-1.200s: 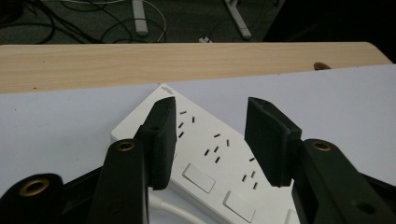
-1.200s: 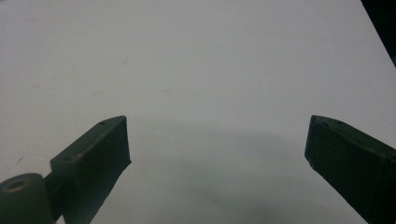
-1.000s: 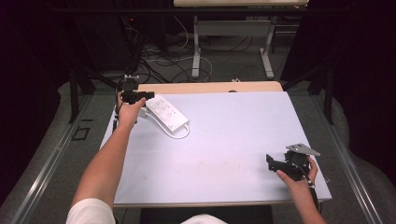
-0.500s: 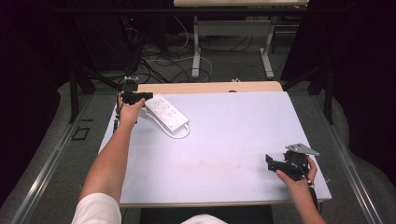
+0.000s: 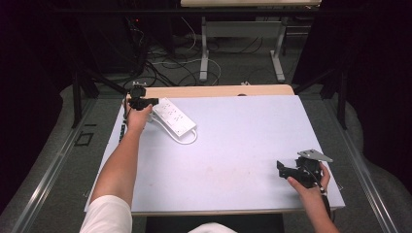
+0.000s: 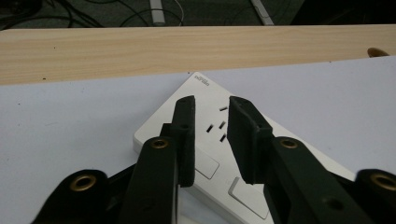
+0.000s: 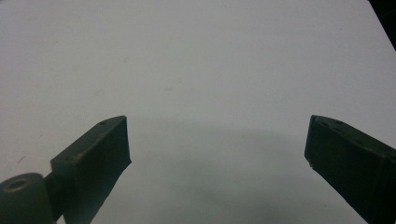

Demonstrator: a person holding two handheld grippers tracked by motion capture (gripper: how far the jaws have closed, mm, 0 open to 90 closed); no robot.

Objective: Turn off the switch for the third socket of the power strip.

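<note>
Left hand-held gripper (image 6: 208,105), jaws just narrowed with nothing between them, sits over white plastic power strip (image 6: 205,140), apparently about to press a switch

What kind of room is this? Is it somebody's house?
Probably not a house; it looks like a lab or workshop. A person's left gripper hangs over a white power strip on a plain work table, and loose cables lie on the floor behind.

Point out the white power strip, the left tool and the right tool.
white power strip (image 5: 176,118), high view, middle of its top face.
left tool (image 6: 210,122), left gripper view, between its tips.
right tool (image 5: 281,169), high view, between its tips.
</note>
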